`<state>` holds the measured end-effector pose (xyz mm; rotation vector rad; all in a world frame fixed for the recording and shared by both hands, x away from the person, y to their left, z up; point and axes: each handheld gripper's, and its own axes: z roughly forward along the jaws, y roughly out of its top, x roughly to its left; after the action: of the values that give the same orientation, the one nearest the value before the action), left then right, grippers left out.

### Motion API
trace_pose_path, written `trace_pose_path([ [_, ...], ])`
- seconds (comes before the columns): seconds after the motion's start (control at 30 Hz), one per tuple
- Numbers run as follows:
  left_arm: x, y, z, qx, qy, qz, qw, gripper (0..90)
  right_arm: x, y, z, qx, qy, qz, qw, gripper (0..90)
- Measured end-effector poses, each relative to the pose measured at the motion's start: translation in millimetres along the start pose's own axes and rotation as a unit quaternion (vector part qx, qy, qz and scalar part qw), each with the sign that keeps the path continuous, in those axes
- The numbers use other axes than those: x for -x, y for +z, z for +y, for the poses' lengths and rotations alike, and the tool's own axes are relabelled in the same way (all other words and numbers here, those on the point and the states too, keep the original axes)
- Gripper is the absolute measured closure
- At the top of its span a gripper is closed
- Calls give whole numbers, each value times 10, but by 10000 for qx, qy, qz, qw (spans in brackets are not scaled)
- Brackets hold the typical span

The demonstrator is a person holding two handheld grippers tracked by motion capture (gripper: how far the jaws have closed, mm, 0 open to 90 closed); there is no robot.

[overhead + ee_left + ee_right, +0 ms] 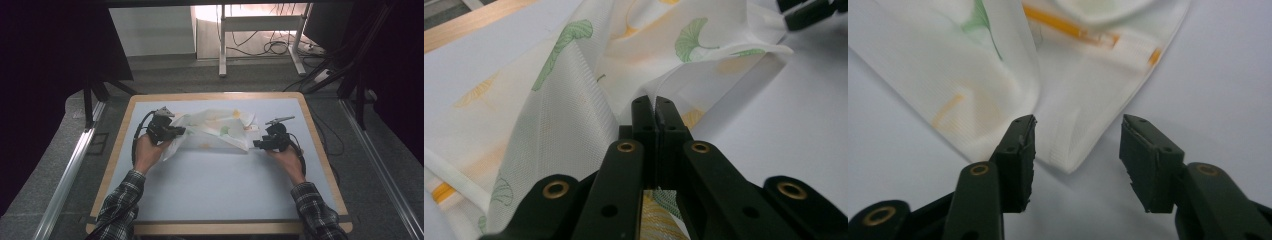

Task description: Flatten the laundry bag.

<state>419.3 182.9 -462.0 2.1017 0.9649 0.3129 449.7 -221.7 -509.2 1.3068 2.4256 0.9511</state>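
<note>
A white-topped desk (210,185) carries a crumpled white cloth (215,131) printed with green and yellow leaves, lying at its far middle. The left tongs (655,107) are clamped tight on a fold at the cloth's left edge. The right tongs (1077,145) stand wide apart, holding nothing, straddling a cloth corner.

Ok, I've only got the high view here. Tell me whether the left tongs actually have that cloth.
Observer: Yes. The left tongs are shut on a fold of the leaf-print cloth.
Operator: Now report the right tongs.
Observer: The right tongs are open, jaws either side of a cloth corner, not gripping it.
Operator: Confirm that corner is flat.
Observer: It lies on the white table surface, a pointed corner facing the tongs.
</note>
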Motion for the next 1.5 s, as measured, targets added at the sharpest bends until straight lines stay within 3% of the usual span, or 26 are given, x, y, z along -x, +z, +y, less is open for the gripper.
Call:
trace_pose_path([
  [0.03,0,0,0,0,0,0,10000,895,-21,41,-10,-62,-16,-45,10000,498],
  [0.1,-6,-28,29,57,1,23,10000,895,-89,69,-3,-93,-229,-404,9989,639],
  [0.13,-9,-40,40,89,18,32,10000,895,-118,70,13,-159,-326,-507,9981,769],
  [0.17,-9,-40,40,89,18,32,10000,895,-118,70,13,-159,-326,-507,9981,769],
  [0.2,-12,-68,60,161,1,55,9999,895,-158,77,25,-198,-400,-377,9983,875],
  [0.3,-19,-104,85,213,15,97,9997,894,-207,73,19,-230,-479,-395,9978,886],
  [0.37,-32,-150,116,273,20,154,9995,894,-258,6,0,-363,-500,-111,9980,889],
  [0.57,-75,-341,267,440,71,370,9983,894,-375,-230,-146,-427,-665,232,9966,889],
  [0.67,-77,-436,357,525,78,453,9976,894,-447,-428,-364,-533,-787,482,9943,889],
  [0.7,-74,-467,388,544,85,500,9972,894,-447,-428,-364,-533,-787,482,9943,889],
  [0.73,-72,-526,448,572,112,567,9967,894,-473,-536,-511,-589,-852,613,9927,889],
  [0.83,-69,-581,501,600,132,656,9960,894,-479,-619,-625,-640,-868,693,9918,889],
  [0.87,-62,-639,553,648,138,703,9953,894,-462,-712,-747,-668,-836,803,9910,889],
  [1.03,-55,-730,683,652,226,904,9935,894,-386,-889,-943,-741,-827,863,9901,888],
  [1.07,-77,-662,758,504,237,1056,9929,894,-319,-939,-987,-734,-752,818,9911,887],
  [1.1,-77,-662,758,504,237,1056,9929,894,-319,-939,-987,-734,-752,818,9911,887],
  [1.13,-123,-511,817,284,246,1187,9922,893,-255,-949,-994,-671,-693,777,9923,880],
  [1.17,-123,-511,817,284,246,1187,9922,894,-255,-949,-994,-671,-693,777,9923,880],
  [1.2,-182,-344,849,85,236,1246,9919,893,-220,-937,-976,-608,-667,746,9931,875],
  [1.23,-182,-344,849,85,236,1246,9919,893,-220,-937,-976,-608,-667,746,9931,875],
  [1.3,-273,-107,857,-152,198,1296,9912,893,-205,-925,-951,-532,-634,713,9940,859],
  [1.33,-363,107,824,-327,75,1291,9911,891,-193,-920,-926,-449,-633,692,9946,812],
  [1.37,-401,211,789,-444,4,1297,9906,885,-194,-920,-913,-407,-642,656,9949,776],
  [1.43,-423,280,759,-543,-1,1337,9895,783,-194,-926,-902,-368,-665,611,9952,755],
  [1.47,-462,396,654,-637,-3,1445,9875,711,-192,-953,-883,-283,-724,542,9955,706],
  [1.5,-472,397,613,-594,-16,1469,9874,646,-192,-972,-873,-224,-716,530,9958,688],
])
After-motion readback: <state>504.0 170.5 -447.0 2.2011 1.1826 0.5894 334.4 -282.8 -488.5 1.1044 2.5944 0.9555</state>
